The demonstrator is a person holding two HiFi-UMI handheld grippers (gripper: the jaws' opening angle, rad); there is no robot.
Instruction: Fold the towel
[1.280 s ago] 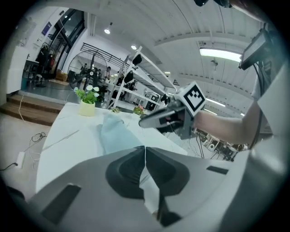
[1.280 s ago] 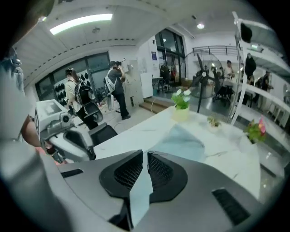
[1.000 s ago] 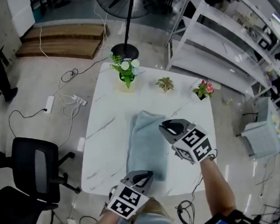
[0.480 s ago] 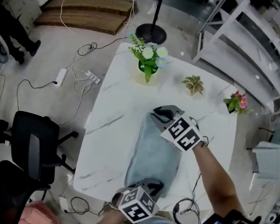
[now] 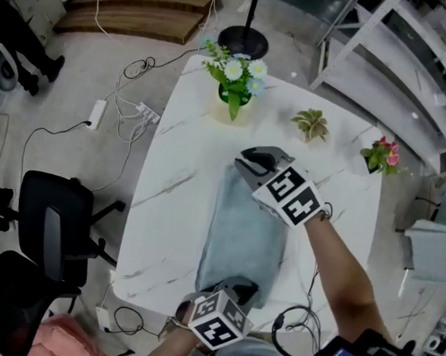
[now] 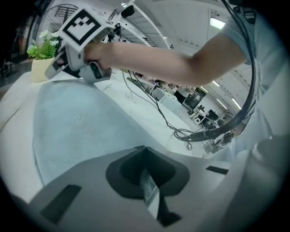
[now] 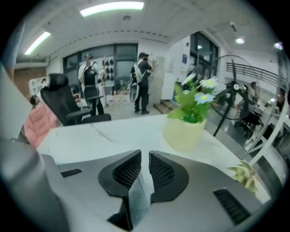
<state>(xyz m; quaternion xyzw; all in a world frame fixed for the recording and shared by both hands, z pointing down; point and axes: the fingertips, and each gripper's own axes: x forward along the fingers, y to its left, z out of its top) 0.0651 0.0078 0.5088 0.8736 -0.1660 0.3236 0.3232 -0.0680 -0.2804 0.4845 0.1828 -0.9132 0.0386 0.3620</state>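
A light blue-grey towel (image 5: 242, 236) lies folded in a long strip on the white marble table (image 5: 176, 193). My right gripper (image 5: 245, 163) rests at the strip's far end. Its jaws have just been opening, and a strip of towel (image 7: 138, 199) still sits in the narrow gap between them, behind the tips (image 7: 145, 155). My left gripper (image 5: 239, 289) is at the near end, shut on a thin fold of towel (image 6: 147, 190). The left gripper view looks along the towel (image 6: 77, 127) to the right gripper (image 6: 61, 68) and the forearm behind it.
Along the table's far edge stand a pale pot of white and blue flowers (image 5: 236, 83), a small green plant (image 5: 310, 126) and a pink-flowered plant (image 5: 380, 158). A black office chair (image 5: 52, 230) stands to the left, a fan base (image 5: 242, 39) beyond, and white shelving (image 5: 398, 64) to the right.
Both grippers have come down to the towel: the right one moved to its far end and its jaws parted a little, the left one sank at the near end.
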